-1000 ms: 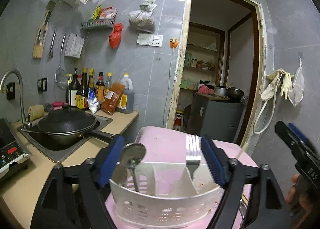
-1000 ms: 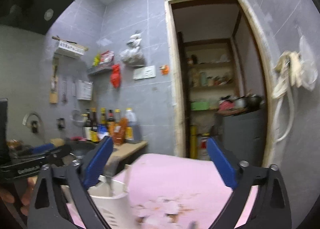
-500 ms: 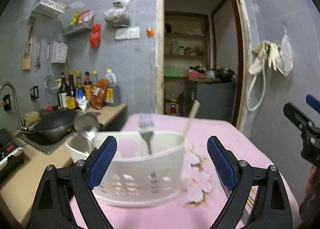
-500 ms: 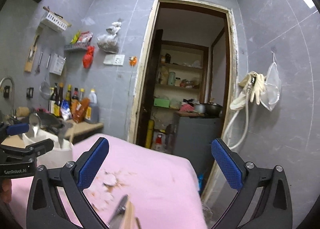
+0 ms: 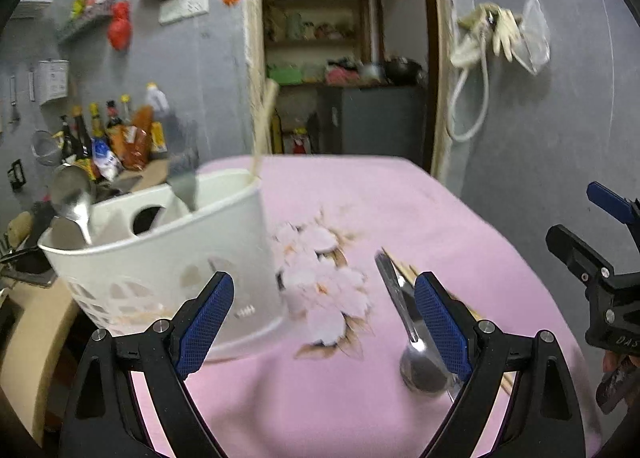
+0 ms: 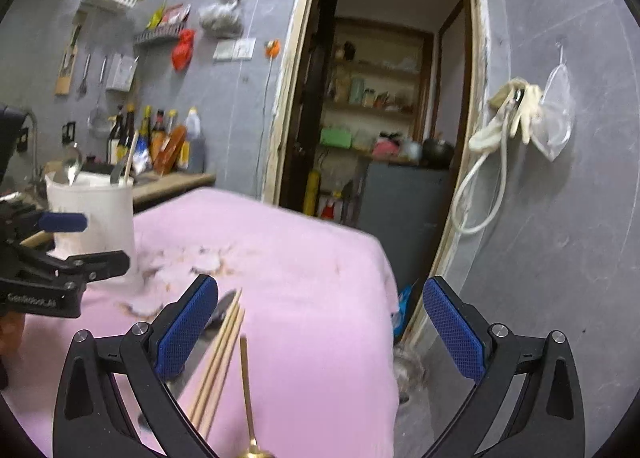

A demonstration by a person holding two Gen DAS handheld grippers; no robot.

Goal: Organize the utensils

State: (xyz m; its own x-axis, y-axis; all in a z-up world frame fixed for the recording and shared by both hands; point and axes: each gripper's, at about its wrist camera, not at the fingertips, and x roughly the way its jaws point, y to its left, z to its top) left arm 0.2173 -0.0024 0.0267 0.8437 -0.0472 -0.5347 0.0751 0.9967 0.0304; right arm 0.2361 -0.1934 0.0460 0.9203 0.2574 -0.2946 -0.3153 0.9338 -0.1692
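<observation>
Left gripper (image 5: 324, 318): jaws wide, having just been opening, holding nothing. The white caddy (image 5: 160, 262) stands left of them on the pink worktop (image 5: 400, 198); the loose spoon (image 5: 412, 342) lies against the right jaw. Right gripper (image 6: 320, 326): jaws wide, empty; chopsticks (image 6: 220, 354) lie beside its left jaw. Risk: a jaw descending onto the spoon would push it aside; the grippers are close enough to collide.

Your two handheld grippers: black frames, blue pads.
Left gripper (image 5: 322, 322) and right gripper (image 6: 320, 332): silver pivot screws at 4 and 8 o'clock, textured pads, white lettering on side.
</observation>
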